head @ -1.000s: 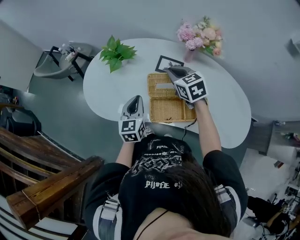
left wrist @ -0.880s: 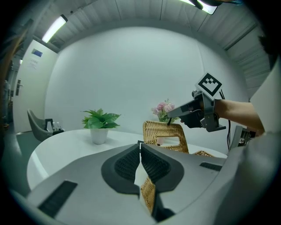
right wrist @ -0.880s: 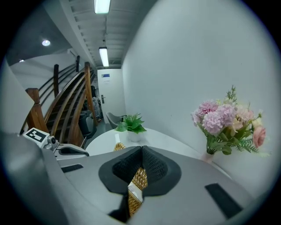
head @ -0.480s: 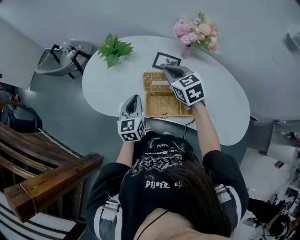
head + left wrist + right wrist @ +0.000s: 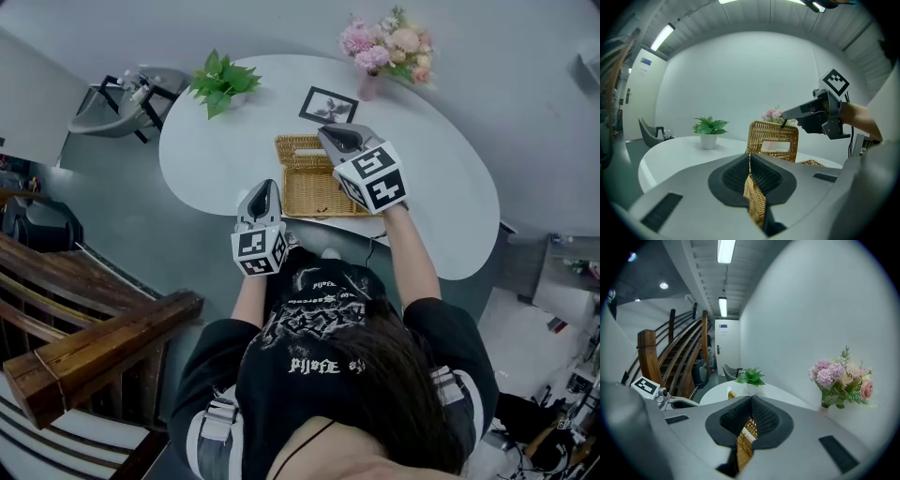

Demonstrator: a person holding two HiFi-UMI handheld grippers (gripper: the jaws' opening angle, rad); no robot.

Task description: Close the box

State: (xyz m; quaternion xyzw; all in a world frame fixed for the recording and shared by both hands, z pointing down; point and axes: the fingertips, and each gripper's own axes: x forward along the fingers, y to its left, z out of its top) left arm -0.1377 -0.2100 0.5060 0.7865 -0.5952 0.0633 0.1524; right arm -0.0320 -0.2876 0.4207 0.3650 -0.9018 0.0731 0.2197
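Nearest to us is the person's black printed shirt, with both bare forearms reaching forward over the edge of the white table; a wooden stair rail runs past on the person's left; the left claw sits low at the table's near edge, and its own view shows it clenched on a strip of wicker, which is the near left rim of the box; the box lies on the table just ahead of the person, between the two claws, and it is open; a little further on, the right claw is also clenched on wicker, and the left gripper view shows its tip at the top edge of the lid; the lid stands roughly upright at the far side of the box, with a rectangular opening through its middle; just beyond the box a black picture frame lies flat on the table; further back, a green plant in a white pot stands at the table's far left and a bunch of pink flowers in a vase at its far right, well apart; past the table on the left we see a grey chair on the floor.
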